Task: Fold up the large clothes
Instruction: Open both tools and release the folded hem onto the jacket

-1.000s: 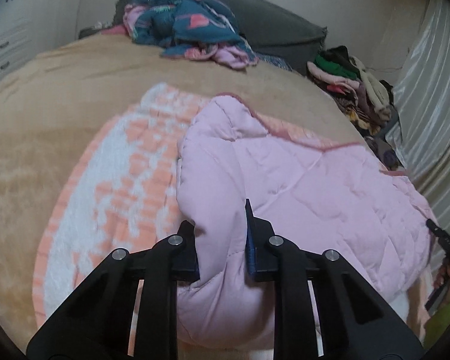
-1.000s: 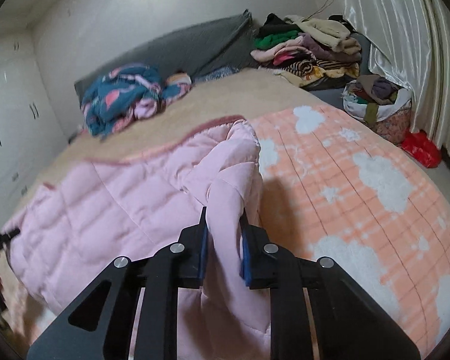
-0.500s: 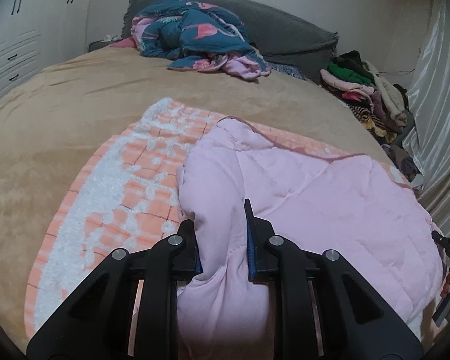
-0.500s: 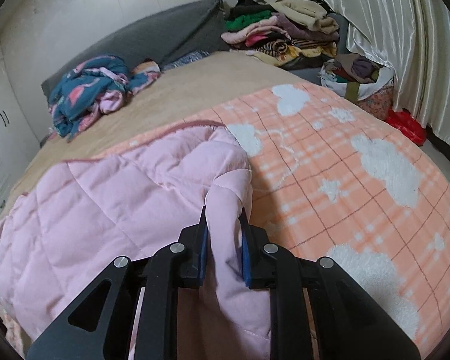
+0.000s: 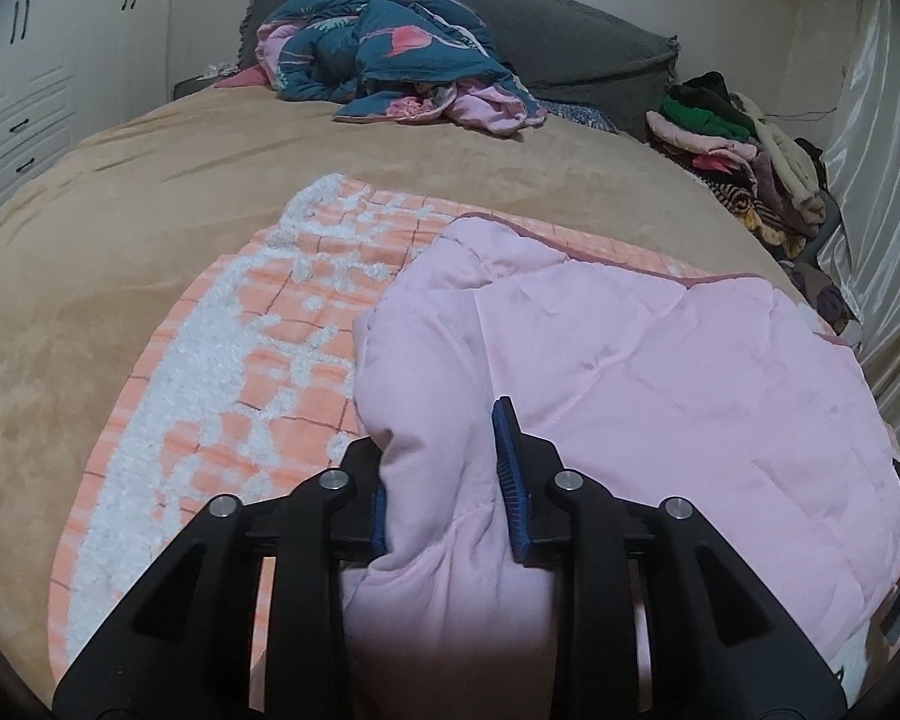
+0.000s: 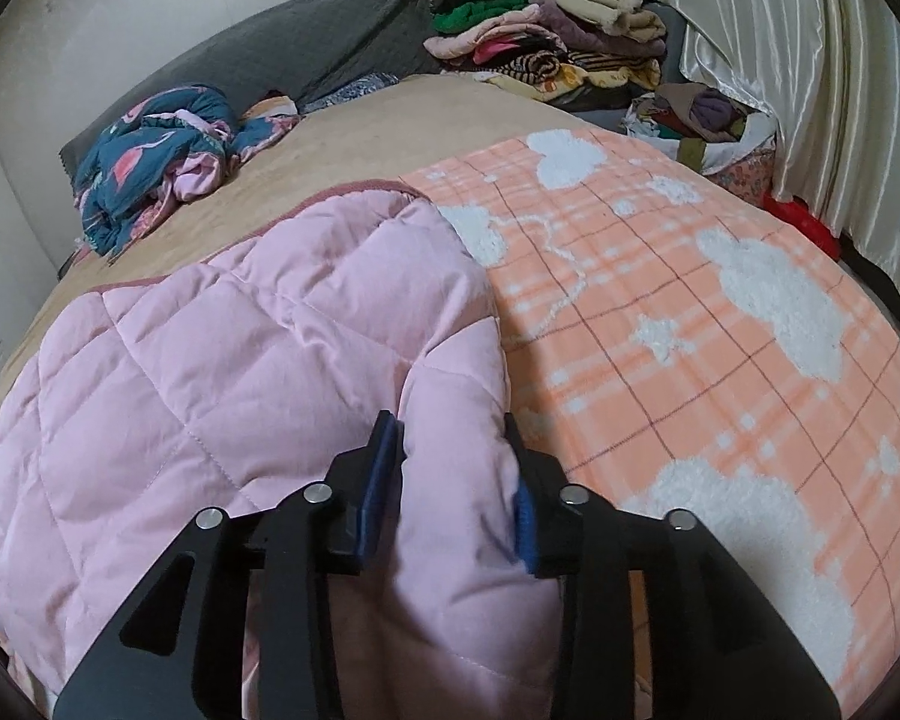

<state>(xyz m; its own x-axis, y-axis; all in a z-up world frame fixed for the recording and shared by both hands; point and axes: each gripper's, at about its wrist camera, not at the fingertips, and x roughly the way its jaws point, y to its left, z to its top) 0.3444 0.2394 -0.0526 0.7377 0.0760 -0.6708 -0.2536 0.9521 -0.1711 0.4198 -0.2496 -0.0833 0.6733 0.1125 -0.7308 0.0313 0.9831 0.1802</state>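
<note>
A pink quilted blanket (image 5: 630,372) lies folded over an orange and white checked blanket (image 5: 240,360) on the bed. My left gripper (image 5: 438,438) holds a puffy fold at the pink blanket's near left corner. Its blue pads still press on the fold while the jaws are opening. In the right wrist view the pink blanket (image 6: 240,360) covers the left half and the orange checked blanket (image 6: 690,330) the right. My right gripper (image 6: 450,438) straddles the pink blanket's near right edge. Its jaws are opening and stand apart, with the fold loose between them.
A tan bed cover (image 5: 120,228) spreads to the left and back. A teal patterned bedding heap (image 5: 390,54) lies against a grey cushion (image 5: 570,30). Stacked clothes (image 6: 540,48), a full bag (image 6: 708,120) and a curtain (image 6: 780,60) stand to the right. A white wardrobe (image 5: 30,90) is on the left.
Both grippers sank toward the bed and the pink fold came down flat on the orange blanket. The right jaws spread clearly wider; the left jaws widened only a little.
</note>
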